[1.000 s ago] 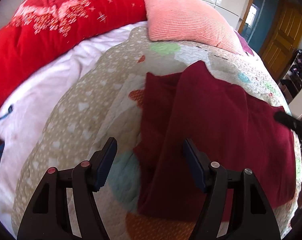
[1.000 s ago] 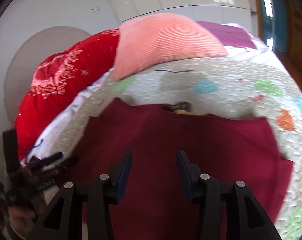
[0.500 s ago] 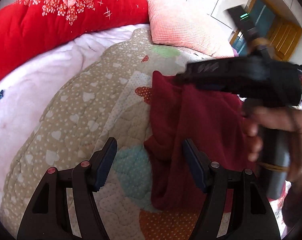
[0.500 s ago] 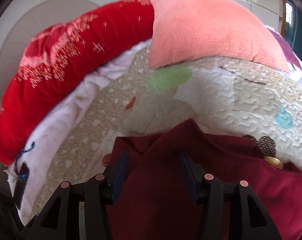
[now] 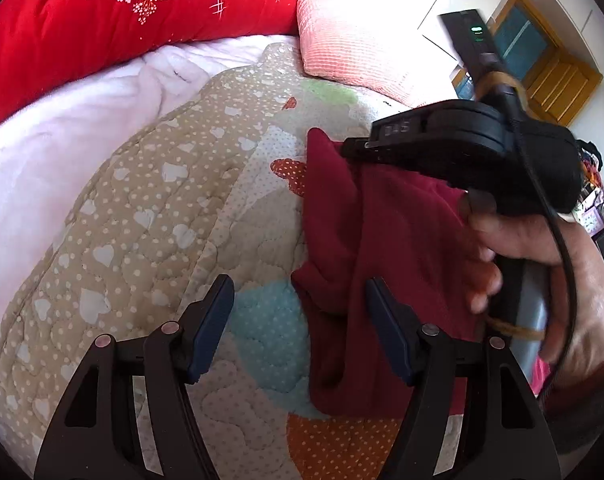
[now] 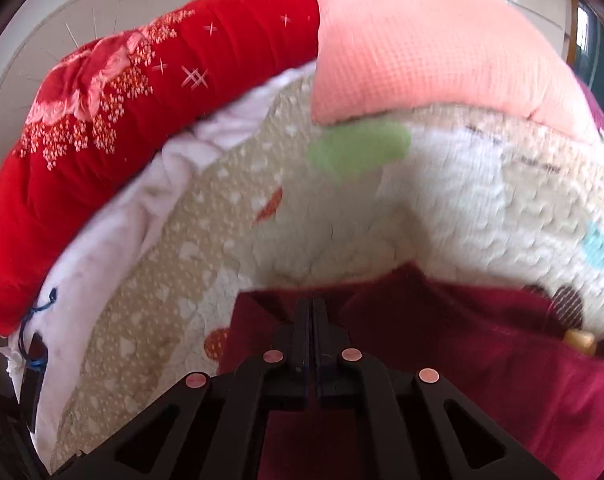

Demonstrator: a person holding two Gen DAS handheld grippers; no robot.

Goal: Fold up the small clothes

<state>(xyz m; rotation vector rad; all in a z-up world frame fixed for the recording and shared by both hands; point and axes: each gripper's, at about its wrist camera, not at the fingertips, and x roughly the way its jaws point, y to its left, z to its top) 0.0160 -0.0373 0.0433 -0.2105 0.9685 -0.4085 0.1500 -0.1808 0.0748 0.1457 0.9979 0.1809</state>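
The dark red garment lies on the bed's patchwork quilt, already doubled over on itself, with one soft ridge running down its length and a bunched lower corner resting on a pale blue patch. It looks like a thick, plain knit, limp and heavy enough to sag wherever it is not supported. The right tongs are pressed tight together at the garment's far upper corner, and from the left-hand view they appear to have pinched that corner of cloth, though how many layers are caught I cannot tell. The left tongs hang well open just above the quilt, holding nothing, with the garment's near edge lying between their blue pads. The risk, to my eye, is that the right grip has only the top layer: pulling would then peel the fold apart instead of carrying it over. With the lower corner loose, a lift could also drag the whole piece askew. A red cushion and a pink pillow sit beyond, well clear.
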